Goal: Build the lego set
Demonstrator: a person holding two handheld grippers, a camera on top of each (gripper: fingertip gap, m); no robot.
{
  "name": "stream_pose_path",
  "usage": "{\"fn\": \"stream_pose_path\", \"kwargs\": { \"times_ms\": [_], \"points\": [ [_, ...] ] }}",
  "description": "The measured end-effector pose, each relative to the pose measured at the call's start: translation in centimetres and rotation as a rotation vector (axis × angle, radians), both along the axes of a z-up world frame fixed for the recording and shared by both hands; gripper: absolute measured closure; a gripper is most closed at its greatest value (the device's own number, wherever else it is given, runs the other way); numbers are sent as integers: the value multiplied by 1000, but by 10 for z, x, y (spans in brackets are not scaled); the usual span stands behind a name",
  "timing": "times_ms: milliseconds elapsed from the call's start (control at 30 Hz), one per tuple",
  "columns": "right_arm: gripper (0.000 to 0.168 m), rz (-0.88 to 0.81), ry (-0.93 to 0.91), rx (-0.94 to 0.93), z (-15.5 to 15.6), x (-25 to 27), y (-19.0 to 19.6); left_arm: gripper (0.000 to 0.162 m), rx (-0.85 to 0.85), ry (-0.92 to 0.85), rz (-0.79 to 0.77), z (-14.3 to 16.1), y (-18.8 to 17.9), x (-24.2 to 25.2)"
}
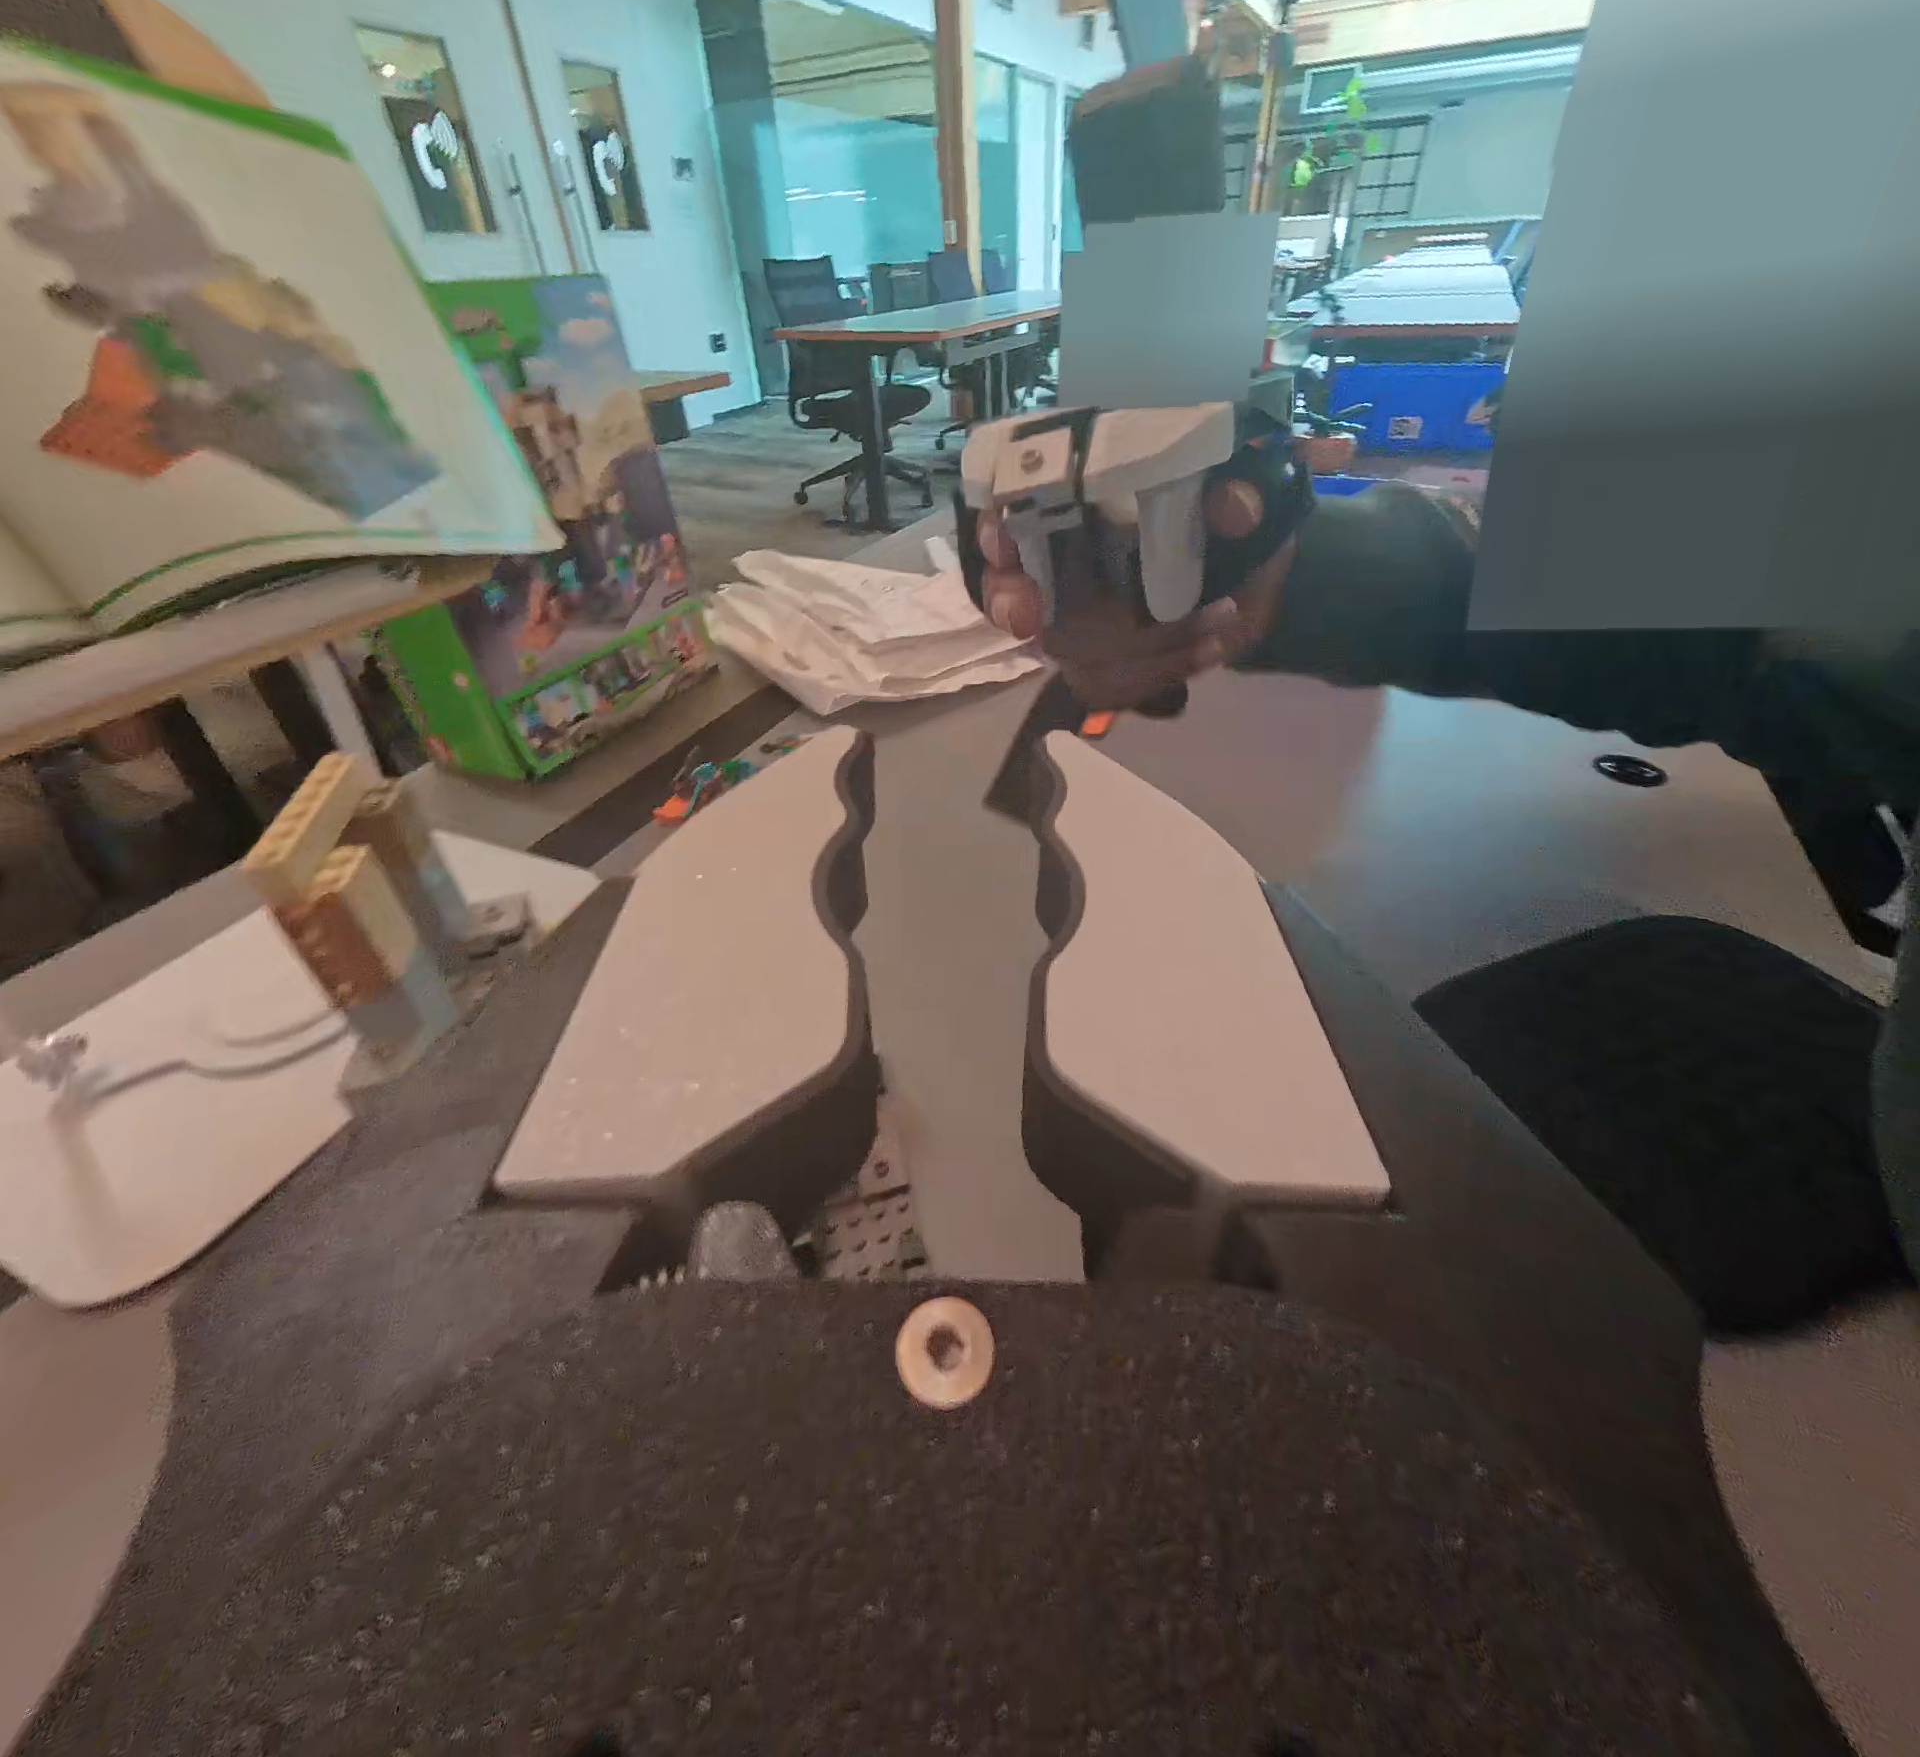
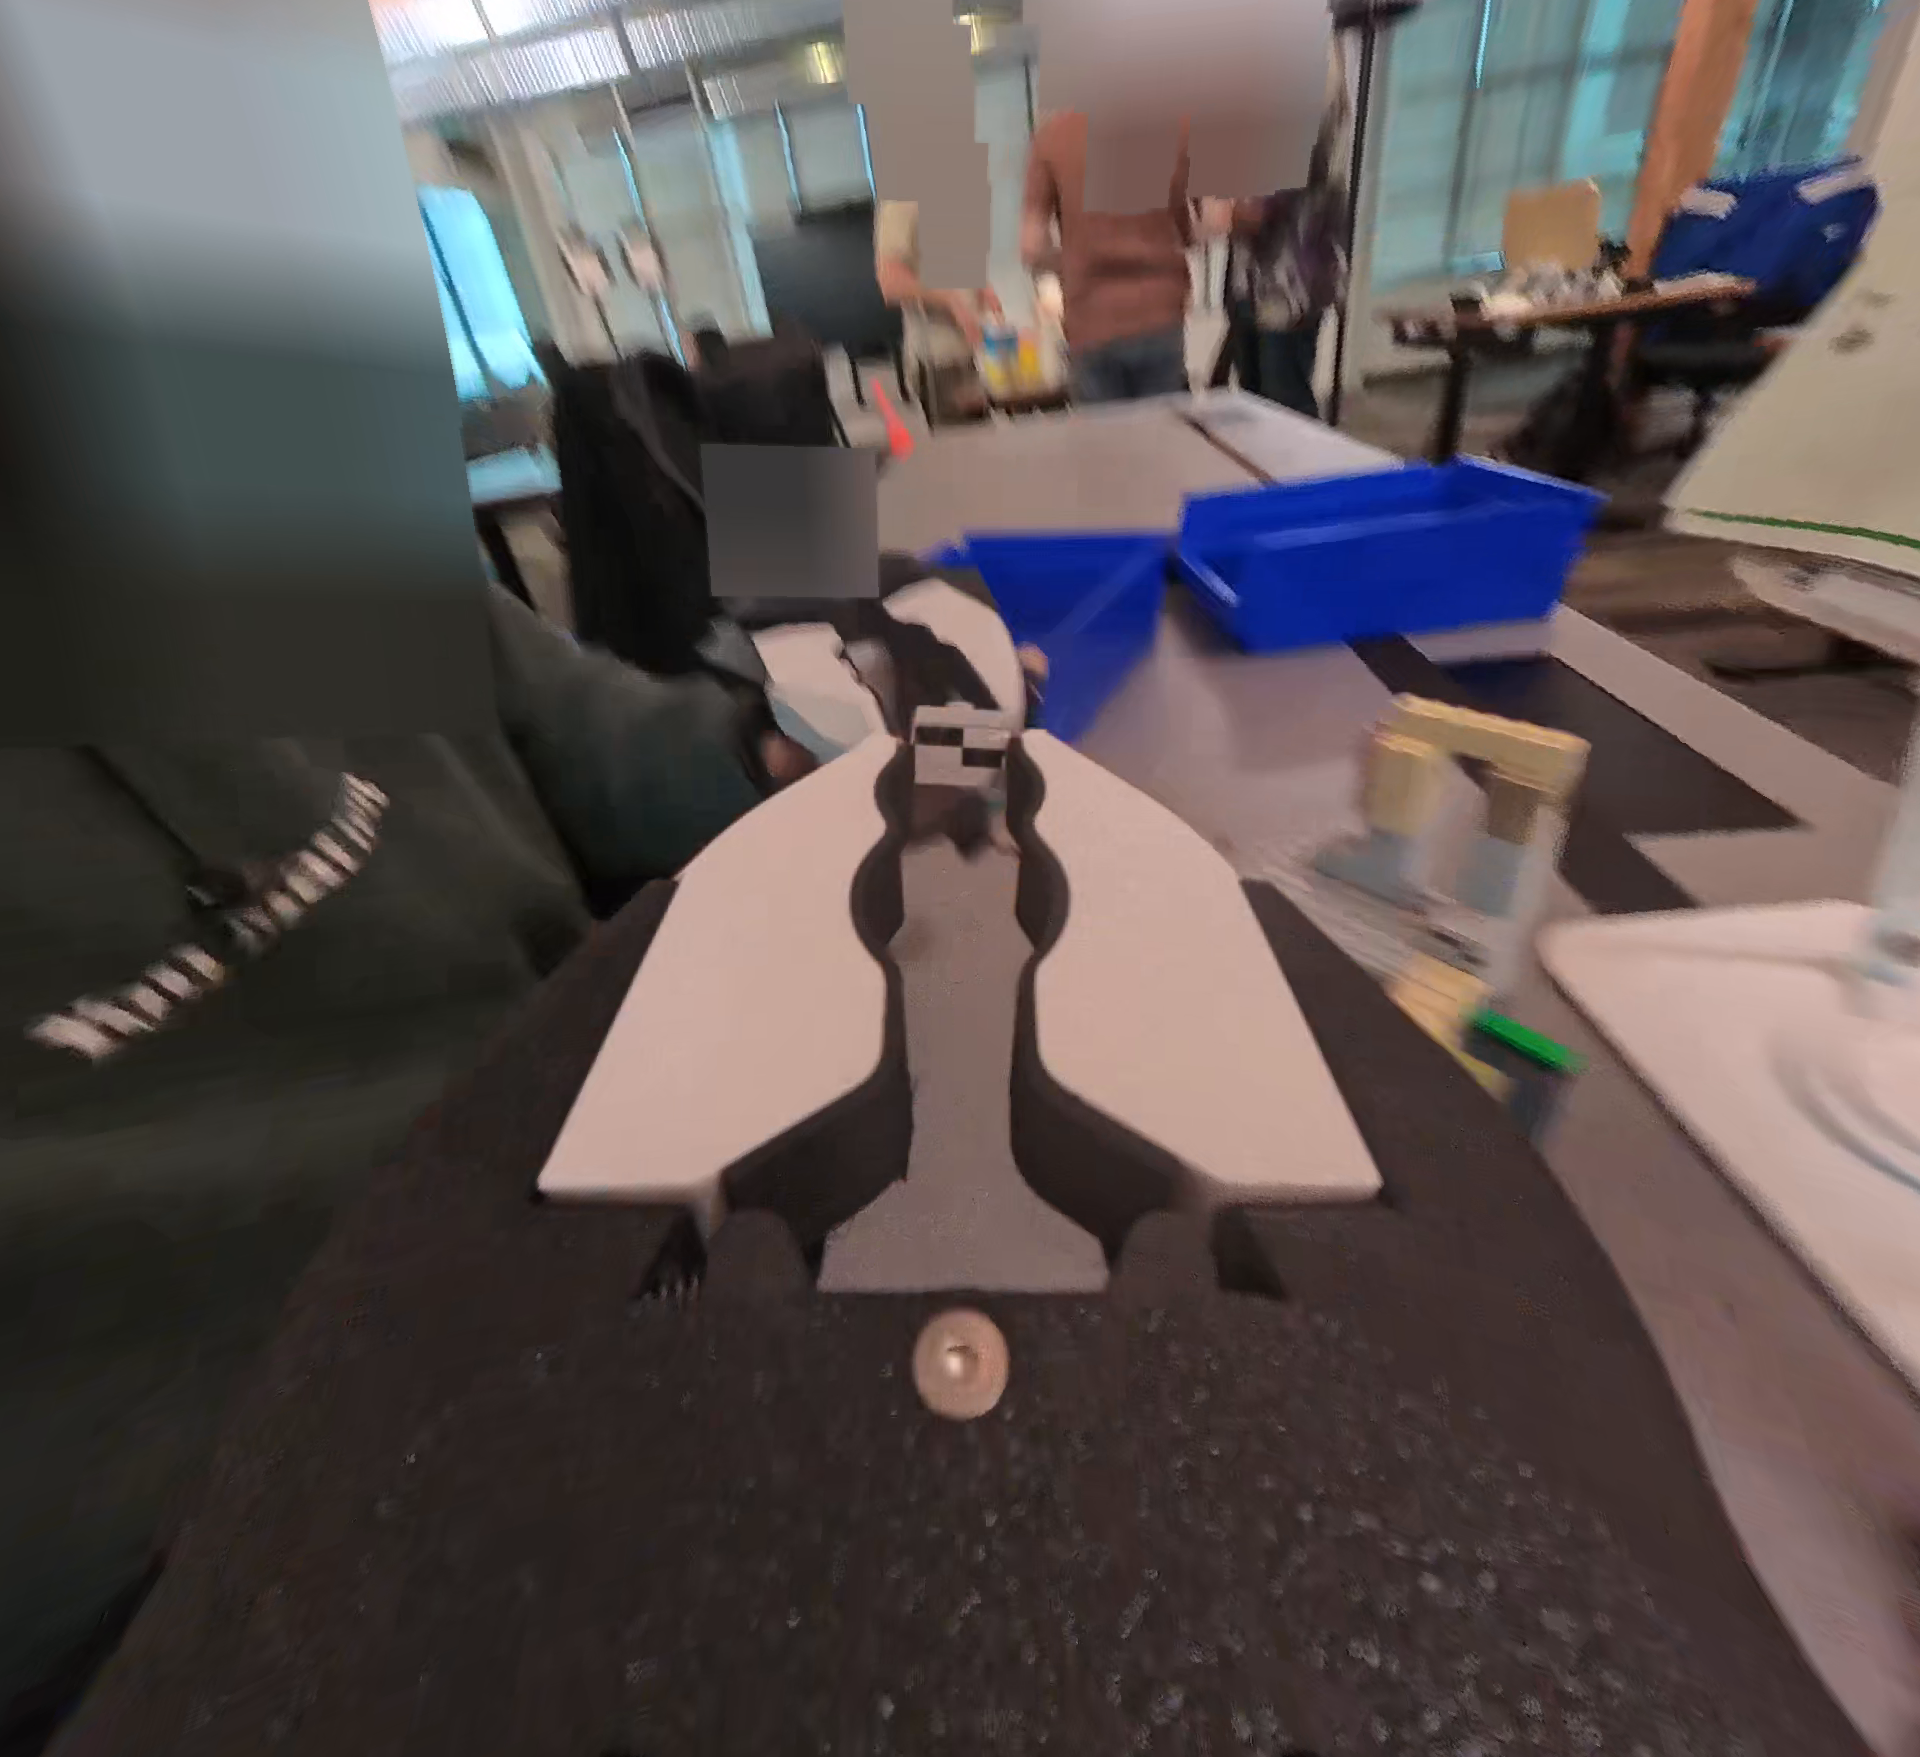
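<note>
Both my left tongs (image 1: 951,772) and right tongs (image 2: 961,772) are spread a bit, nothing between them. The half-built lego tower (image 1: 348,907) stands on the counter (image 1: 1351,824), off to my left tongs' side.

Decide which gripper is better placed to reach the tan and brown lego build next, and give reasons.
Probably the left gripper: its jaws are open and empty, with the lego build close on its left. The right gripper points away, towards the person.
</note>
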State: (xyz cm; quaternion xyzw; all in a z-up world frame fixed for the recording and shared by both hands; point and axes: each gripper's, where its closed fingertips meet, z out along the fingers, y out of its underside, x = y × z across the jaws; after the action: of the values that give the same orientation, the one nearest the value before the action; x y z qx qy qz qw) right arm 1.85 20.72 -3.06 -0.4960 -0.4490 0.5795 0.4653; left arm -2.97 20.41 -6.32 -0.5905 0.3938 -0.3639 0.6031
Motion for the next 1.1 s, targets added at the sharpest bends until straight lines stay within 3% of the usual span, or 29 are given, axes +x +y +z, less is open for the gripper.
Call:
{"fn": "stream_pose_path", "kwargs": {
  "times_ms": [200,333,467,700,1100],
  "points": [
    [152,82,397,-254,31,-7,-46,135,-1,-54,-86,25,-41,18],
    [152,137,507,-332,37,-15,-64,135,105,-21,-57,36,-56,19],
    [152,179,529,-358,35,-27,-77,136,104,-31,-84,45,-69,23],
    [152,170,516,-338,28,-32,-77,136,-99,-130,-185,51,-79,22],
    [152,123,509,-272,22,-30,-73,143,-175,-134,-147,46,-71,24]
  ]
}}
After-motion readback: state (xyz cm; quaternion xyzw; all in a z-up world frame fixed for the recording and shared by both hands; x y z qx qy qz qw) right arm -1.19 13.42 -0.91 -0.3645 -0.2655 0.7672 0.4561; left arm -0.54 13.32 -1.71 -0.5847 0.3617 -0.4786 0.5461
